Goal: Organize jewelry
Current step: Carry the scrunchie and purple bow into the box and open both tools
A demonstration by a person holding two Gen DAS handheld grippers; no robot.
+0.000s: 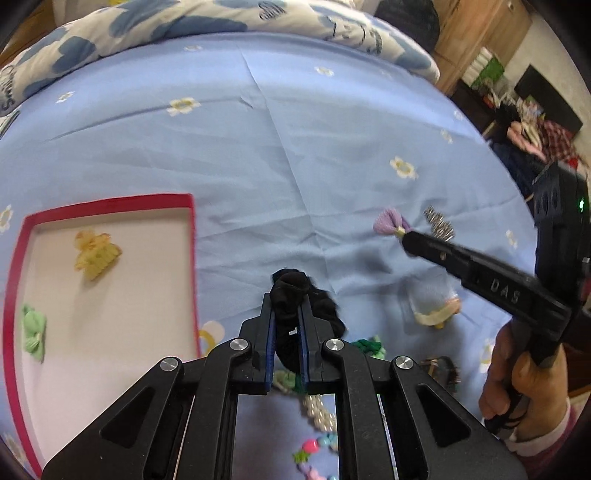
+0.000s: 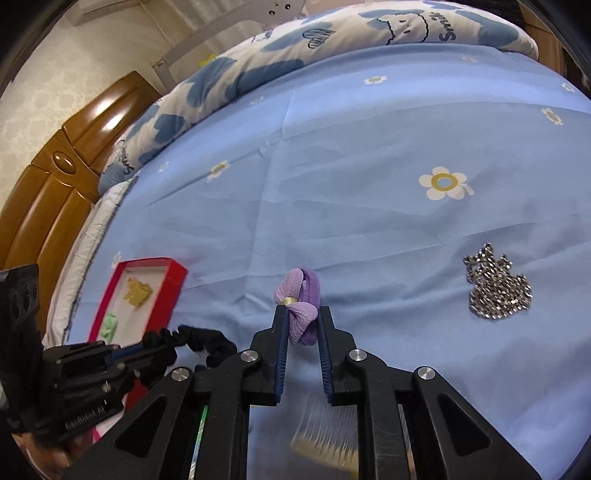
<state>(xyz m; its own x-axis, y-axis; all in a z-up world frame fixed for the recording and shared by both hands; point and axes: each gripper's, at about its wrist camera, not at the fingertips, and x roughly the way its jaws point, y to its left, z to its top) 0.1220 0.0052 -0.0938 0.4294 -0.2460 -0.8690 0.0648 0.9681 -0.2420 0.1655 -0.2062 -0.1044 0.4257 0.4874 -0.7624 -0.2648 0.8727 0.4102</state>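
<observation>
My left gripper (image 1: 287, 301) is shut on a black scrunchie (image 1: 291, 284), held just right of the red-rimmed box (image 1: 110, 203). A yellow claw clip (image 1: 96, 254) and a green bow (image 1: 33, 330) lie in that box. My right gripper (image 2: 303, 312) is shut on a purple bow hair tie (image 2: 299, 317) that rests on the blue sheet. The left wrist view shows the right gripper (image 1: 408, 240) pinching the purple bow (image 1: 388, 221). The right wrist view shows the left gripper (image 2: 142, 350) with the scrunchie (image 2: 195, 341) in front of the red box (image 2: 173, 273).
A silver chain (image 2: 495, 288) lies right of the purple bow. A clear comb (image 2: 325, 432) sits under my right gripper. Near my left gripper lie pearls (image 1: 321, 410), a green scrunchie (image 1: 369, 345), coloured beads (image 1: 310, 446) and a dark clip (image 1: 443, 369). A duvet (image 1: 147, 22) borders the far side.
</observation>
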